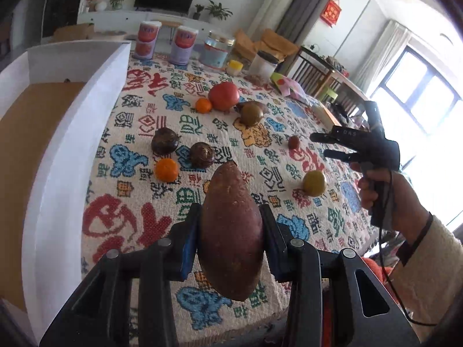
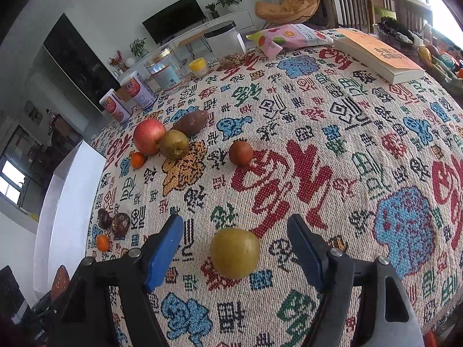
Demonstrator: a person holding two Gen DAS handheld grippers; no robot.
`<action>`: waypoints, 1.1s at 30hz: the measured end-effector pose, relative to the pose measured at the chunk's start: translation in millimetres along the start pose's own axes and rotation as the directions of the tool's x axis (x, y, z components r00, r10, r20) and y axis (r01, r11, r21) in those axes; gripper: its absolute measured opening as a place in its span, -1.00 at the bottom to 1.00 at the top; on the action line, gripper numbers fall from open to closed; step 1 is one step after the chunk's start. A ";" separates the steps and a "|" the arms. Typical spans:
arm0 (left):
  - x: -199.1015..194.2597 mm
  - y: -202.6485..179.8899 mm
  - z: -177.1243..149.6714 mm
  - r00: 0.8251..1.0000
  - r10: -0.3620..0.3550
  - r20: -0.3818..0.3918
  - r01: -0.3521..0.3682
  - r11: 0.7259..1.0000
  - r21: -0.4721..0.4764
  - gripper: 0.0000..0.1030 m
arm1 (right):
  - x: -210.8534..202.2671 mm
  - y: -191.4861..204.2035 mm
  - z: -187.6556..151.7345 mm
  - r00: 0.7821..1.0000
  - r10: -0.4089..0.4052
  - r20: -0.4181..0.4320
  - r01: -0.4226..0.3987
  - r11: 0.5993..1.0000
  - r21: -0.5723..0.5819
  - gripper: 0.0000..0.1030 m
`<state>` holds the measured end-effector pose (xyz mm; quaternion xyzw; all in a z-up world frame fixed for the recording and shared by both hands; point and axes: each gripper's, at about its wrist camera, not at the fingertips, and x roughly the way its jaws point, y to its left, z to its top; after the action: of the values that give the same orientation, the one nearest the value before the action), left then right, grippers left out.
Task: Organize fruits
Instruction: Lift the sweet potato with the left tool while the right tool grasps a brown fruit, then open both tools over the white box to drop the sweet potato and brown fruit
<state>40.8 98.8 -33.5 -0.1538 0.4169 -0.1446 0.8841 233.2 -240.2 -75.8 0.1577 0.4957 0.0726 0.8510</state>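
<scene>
Sweet potato (image 1: 231, 231) clamped in left gripper (image 1: 231, 231) above patterned tablecloth (image 1: 303, 231), right gripper (image 2: 235, 248) wide around untouched yellow-green fruit (image 2: 235, 253), white box (image 1: 72, 144) at left edge.

Coarse woven cloth tablecloth (image 2: 332, 133), matt rough-skinned sweet potato (image 1: 231, 231), smooth yellow-green fruit (image 2: 235, 253), glossy book (image 2: 376, 55)

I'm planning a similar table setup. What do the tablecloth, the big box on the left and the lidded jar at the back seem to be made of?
Tablecloth: woven fabric, matte; coarse stitch-like weave shows in the coloured pattern.
White box: looks like painted board or card, smooth white walls, brown floor; cannot say which.
Jar: probably clear plastic, see-through wall, dark lid; could be glass.
</scene>
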 end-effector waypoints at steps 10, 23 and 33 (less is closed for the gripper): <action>-24.8 14.2 2.8 1.000 0.005 0.024 -0.004 1.000 -0.030 -0.21 | 89.4 4.2 58.7 0.982 -0.089 -0.165 0.102 0.992 0.073 -0.35; -121.5 45.2 28.7 0.985 0.008 0.172 0.020 0.987 -0.161 -0.21 | -3.6 109.1 28.7 0.984 0.148 -0.099 -0.158 0.982 -0.100 -0.48; -161.8 142.8 0.1 0.897 0.431 0.100 -0.376 0.861 -0.343 -0.21 | -17.0 360.1 -107.5 0.768 0.495 -0.407 -0.625 0.718 -0.306 -0.48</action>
<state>-39.7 291.0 22.6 -0.2138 0.3790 0.1267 0.8914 143.4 114.5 11.4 0.1001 0.5170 0.4582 0.7161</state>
